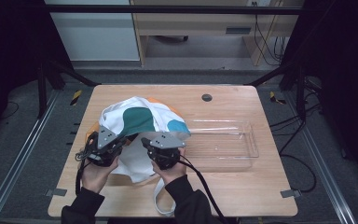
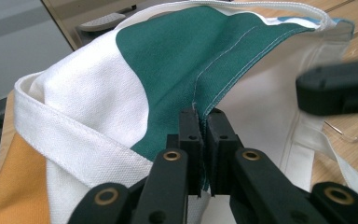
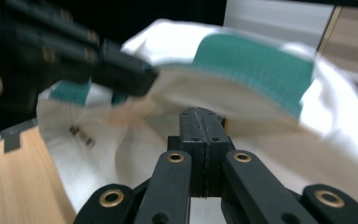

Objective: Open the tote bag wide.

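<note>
Holding a cloth tote bag (image 1: 137, 123) open above the wooden table (image 1: 242, 196), the person worked with both grippers at the near edge of the bag's mouth. The bag lay on the left half of the table, its far side puffed up, just beside a clear plastic tray (image 1: 249, 147) that stood on the right. It was white canvas with large teal patches and some orange at the left, and one white handle strap (image 1: 158, 198) trailed toward the table's front edge.

To do this step well, the two grippers should probably pull apart gently and lift together, so that the mouth opened wide without the cloth slipping out; a sudden pull could drag the bag against the tray.

The left gripper (image 2: 204, 122) had its jaws clamped on the stitched seam of the teal panel, with a thin fold of cloth between them. The right gripper (image 3: 200, 119) had its jaws pressed together in front of the white inner cloth; whether any cloth was caught between them could not be told, because the picture was blurred.
</note>
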{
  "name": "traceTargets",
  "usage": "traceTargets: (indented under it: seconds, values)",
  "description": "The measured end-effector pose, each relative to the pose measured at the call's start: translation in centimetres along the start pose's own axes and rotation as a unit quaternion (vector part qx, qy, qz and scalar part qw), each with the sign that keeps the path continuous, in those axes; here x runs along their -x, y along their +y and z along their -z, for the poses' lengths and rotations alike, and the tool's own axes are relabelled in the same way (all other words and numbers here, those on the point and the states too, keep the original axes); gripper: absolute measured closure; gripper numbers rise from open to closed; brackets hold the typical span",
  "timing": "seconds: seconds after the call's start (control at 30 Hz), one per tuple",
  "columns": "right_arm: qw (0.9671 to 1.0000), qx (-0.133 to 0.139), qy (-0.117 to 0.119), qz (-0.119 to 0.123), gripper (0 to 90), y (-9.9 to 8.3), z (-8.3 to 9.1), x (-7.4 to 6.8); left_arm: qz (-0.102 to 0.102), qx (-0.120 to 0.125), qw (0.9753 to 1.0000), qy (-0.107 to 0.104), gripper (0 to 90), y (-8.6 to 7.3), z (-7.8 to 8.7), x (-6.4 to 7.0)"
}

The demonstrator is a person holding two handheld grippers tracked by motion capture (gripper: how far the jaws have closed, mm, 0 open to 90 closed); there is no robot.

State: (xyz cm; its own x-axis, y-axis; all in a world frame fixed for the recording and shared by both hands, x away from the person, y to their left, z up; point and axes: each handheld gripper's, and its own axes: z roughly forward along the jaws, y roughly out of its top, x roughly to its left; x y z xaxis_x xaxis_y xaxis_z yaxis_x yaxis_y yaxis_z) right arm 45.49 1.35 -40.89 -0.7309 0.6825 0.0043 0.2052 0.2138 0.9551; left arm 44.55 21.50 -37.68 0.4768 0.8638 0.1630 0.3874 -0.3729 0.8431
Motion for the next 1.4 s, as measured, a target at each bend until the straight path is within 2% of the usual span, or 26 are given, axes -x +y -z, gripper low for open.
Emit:
traceTargets:
  seconds: [0.13,0.33,0.67,1.0,1.17,1.27,1.3,1.4]
  values:
    - [0.9999,-0.010,0.004,-0.007,90.0,-1.3,-0.3,-0.2,0.004,0.006,1.0000,0.004,87.6,0.1,0.2,0.0]
    - [0.9985,-0.047,0.005,-0.028,90.0,-4.3,-1.3,-0.6,0.020,0.017,0.9997,0.002,87.8,0.3,0.8,-0.2]
    - [0.9932,-0.109,-0.004,-0.041,90.0,-7.8,-3.1,-0.9,0.045,0.038,0.9982,-0.007,87.9,0.5,1.4,-0.9]
    - [0.9897,-0.138,-0.004,-0.038,90.0,-8.8,-4.0,-1.4,0.046,0.049,0.9977,-0.008,88.0,0.8,1.7,-1.1]
    - [0.9875,-0.153,-0.008,-0.037,90.0,-9.0,-4.3,-1.4,0.049,0.055,0.9973,-0.011,88.0,1.0,1.8,-1.4]
    - [0.9875,-0.153,-0.009,-0.035,90.0,-9.1,-4.3,-1.2,0.050,0.058,0.9970,-0.013,88.1,1.3,1.9,-1.5]
    - [0.9862,-0.161,-0.012,-0.036,90.0,-9.1,-4.3,-1.2,0.052,0.062,0.9967,-0.013,88.1,1.5,1.8,-1.6]
    - [0.9851,-0.168,-0.014,-0.035,90.0,-9.1,-4.4,-1.0,0.052,0.065,0.9965,-0.011,88.2,1.8,1.9,-1.8]
